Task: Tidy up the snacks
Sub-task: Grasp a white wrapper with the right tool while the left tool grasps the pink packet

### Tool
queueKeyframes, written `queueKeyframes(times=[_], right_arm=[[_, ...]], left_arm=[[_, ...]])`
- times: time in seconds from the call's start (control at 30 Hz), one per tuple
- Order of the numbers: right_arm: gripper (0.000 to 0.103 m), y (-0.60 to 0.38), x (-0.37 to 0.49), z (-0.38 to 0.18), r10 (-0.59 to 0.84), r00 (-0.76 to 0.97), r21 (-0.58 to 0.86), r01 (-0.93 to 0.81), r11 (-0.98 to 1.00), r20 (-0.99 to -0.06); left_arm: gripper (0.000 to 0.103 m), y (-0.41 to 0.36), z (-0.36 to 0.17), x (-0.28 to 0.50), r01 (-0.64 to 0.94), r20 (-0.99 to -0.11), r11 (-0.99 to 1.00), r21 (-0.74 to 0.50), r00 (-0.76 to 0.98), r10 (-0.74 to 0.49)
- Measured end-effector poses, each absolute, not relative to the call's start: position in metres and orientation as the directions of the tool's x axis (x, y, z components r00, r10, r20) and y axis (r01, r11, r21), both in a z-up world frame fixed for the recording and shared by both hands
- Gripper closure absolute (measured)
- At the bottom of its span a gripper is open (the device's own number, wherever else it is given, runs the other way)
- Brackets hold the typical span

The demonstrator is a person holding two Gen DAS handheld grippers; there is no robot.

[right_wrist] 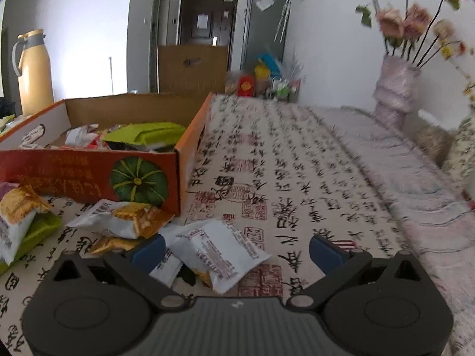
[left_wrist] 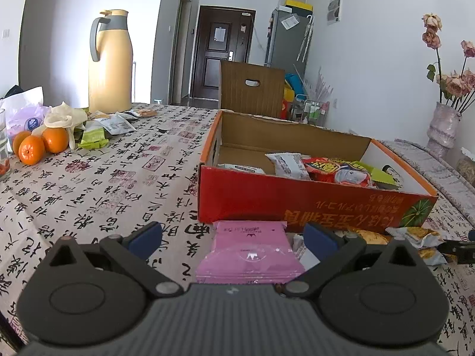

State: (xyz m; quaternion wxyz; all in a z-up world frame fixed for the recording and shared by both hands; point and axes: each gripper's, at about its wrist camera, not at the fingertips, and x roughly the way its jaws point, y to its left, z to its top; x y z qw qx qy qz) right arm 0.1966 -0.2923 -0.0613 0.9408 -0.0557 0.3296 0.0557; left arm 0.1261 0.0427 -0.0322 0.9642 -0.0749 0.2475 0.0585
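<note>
calligraphy tablecloth point(left_wrist: 104, 184) under red box point(left_wrist: 297, 204); dark door point(left_wrist: 221, 50) beyond.

White walls all round, daylight glaring at upper left. A dark panelled door point(left_wrist: 221, 56) stands at centre top, a grey fridge point(left_wrist: 289, 41) to its right, a wooden chair back point(left_wrist: 252, 89) below them.

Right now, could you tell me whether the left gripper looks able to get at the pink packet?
Probably yes: the left gripper is open, and the pink packet lies flat on the tablecloth between its fingers, with nothing on top; the red box stands just behind.
</note>
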Motion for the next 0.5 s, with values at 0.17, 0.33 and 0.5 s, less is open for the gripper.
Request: queueKeyframes(times=[0.17, 0.33, 0.5], right_arm=[[0.010, -0.294, 0.209, -0.065, 0.103, 0.762, -0.032, -0.160, 0.987, -0.639], [0.039, -0.295, 0.208, -0.068, 0.145, 0.754, 0.001, -0.188, 0.982, -0.641], [0.058, -0.290, 0.200, -0.067, 0.161, 0.756, -0.002, -0.210, 0.978, -0.635]], left_arm=[[0.000, 0.042, -0.034, 0.128, -0.143, -0.496, 0.983, -0.115, 0.866, 0.068], [0.000, 0.043, -0.035, 0.129, -0.140, -0.502, 0.983, -0.119, 0.862, 0.062], [0.000, 0.043, -0.035, 0.130, -0.140, -0.506, 0.982, -0.123, 0.860, 0.060]])
